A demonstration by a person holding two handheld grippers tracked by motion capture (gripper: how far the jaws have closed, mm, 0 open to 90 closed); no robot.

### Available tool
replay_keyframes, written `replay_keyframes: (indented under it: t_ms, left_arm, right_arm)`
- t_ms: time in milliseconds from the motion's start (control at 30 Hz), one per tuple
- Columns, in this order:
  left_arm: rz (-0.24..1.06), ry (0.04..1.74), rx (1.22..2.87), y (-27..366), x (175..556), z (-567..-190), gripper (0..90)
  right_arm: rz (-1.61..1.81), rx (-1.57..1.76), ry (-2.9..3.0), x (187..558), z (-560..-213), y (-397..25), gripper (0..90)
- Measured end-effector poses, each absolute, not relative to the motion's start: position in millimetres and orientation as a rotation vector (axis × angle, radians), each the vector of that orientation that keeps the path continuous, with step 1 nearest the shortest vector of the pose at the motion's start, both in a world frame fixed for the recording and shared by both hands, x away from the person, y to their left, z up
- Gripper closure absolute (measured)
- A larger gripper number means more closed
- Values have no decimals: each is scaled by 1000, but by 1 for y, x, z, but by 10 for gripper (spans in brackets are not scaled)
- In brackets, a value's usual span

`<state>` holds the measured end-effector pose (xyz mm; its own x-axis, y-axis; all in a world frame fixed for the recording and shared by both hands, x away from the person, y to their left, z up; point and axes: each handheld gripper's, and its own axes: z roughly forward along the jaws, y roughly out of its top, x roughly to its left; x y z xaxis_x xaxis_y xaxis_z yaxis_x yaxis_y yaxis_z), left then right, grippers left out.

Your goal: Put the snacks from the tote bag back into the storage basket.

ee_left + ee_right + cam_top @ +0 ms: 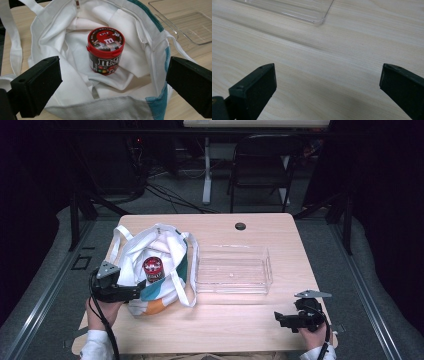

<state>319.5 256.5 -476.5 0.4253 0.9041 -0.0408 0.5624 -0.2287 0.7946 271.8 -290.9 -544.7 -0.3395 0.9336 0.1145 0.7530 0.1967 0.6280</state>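
A pale wooden table point(230, 320) stands in a dark room. The left gripper point(113, 82) hangs over the mouth of a white tote bag point(75, 82), jaws spread wide, gripping nothing. Between and beyond them a red-lidded candy tub point(106, 50) stands upright in the bag. To the right lies a clear tray point(232, 269). The right gripper point(287, 318) hovers wide open over bare wood at the near right.

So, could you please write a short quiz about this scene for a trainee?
1. True or false: the candy tub stands upright inside the tote bag.
2. What lies right of the bag? A) clear tray B) metal bowl C) book
3. How are the jaws of the left gripper and the right gripper?

Key: 1 true; 2 A; 3 both open, holding nothing.
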Motion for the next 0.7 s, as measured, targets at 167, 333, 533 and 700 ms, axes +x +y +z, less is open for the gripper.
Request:
replay_keyframes:
  t_ms: [167,333,533,700]
  left_arm:
    - [551,1236,1932,253,325,-469,1]
    - [548,1221,1936,252,334,-457,0]
    - [525,1226,1949,249,351,-441,0]
    - [477,1287,1930,246,372,-429,0]
  right_arm:
    - [869,1602,2182,272,-545,-290,10]
    - [865,1598,2192,272,-546,-289,10]
    - [857,1602,2198,273,-547,-288,10]
    - [856,1603,2199,274,-549,-287,10]
